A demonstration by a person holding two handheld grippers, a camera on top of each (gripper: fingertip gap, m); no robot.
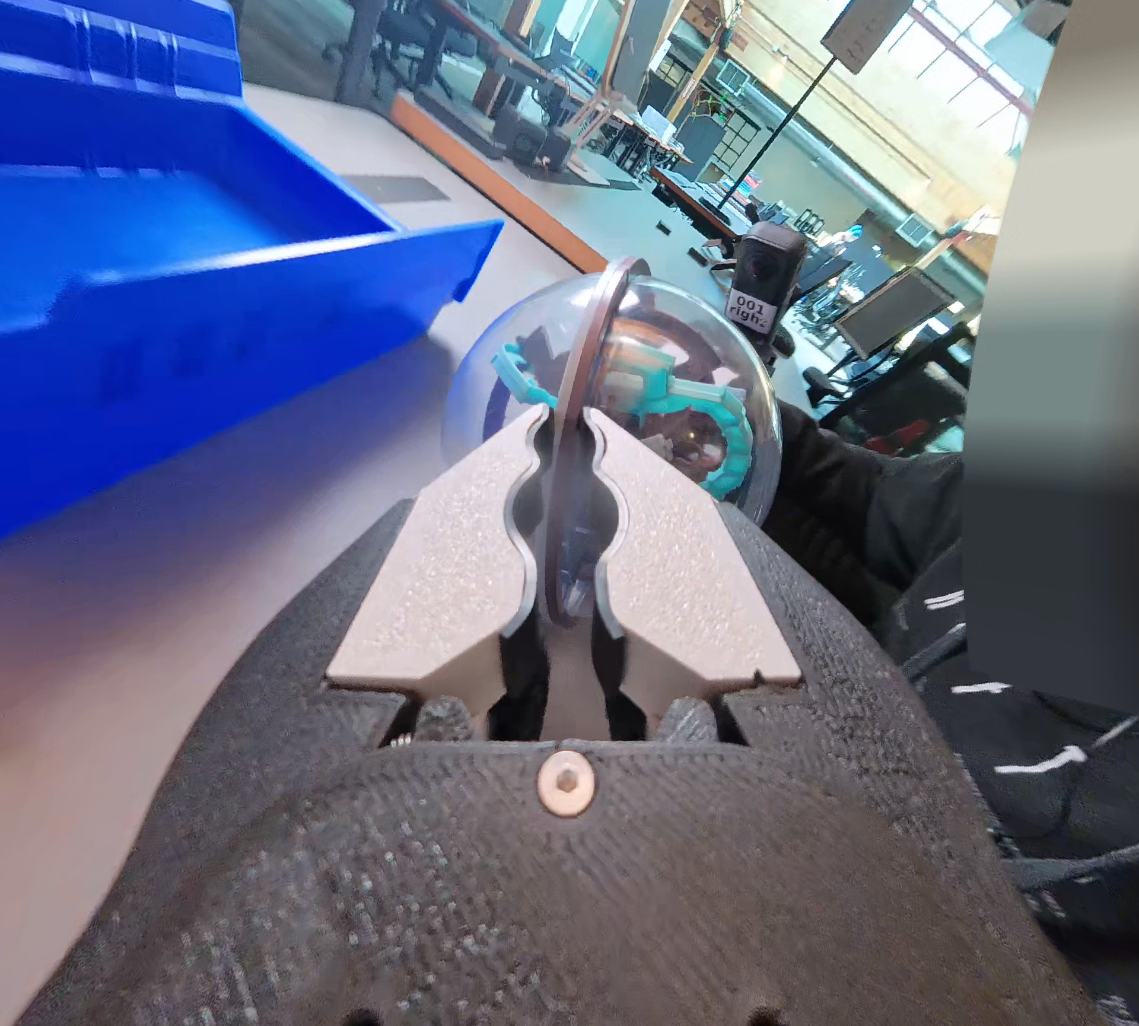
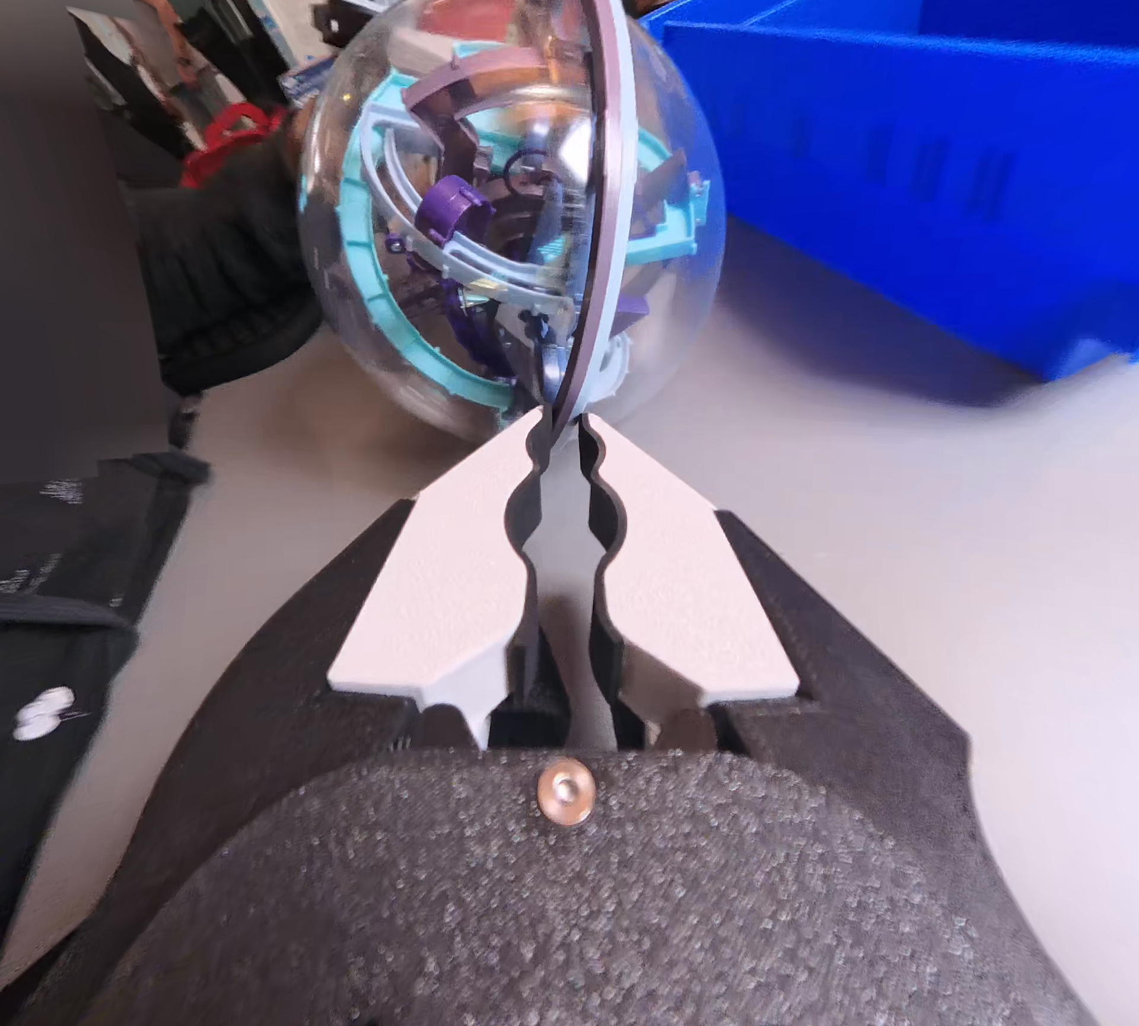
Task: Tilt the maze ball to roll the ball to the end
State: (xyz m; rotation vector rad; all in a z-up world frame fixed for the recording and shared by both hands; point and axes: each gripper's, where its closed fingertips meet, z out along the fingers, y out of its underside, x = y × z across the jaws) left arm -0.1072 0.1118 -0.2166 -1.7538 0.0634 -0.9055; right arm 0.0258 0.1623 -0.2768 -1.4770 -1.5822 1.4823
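Holding the maze ball [image 2: 505, 195] just off the table [image 2: 863, 503] by its equator rim, you've got the left gripper [image 1: 564, 417] and right gripper [image 2: 564, 417] both clenched on it. Next tilt slowly; I can't spot the little ball.

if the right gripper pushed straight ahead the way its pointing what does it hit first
The right gripper would meet the maze ball at once: its tips already pinch the ball's dark rim at the lower edge. Past the sphere stands the other gripper, though depth there is unclear.
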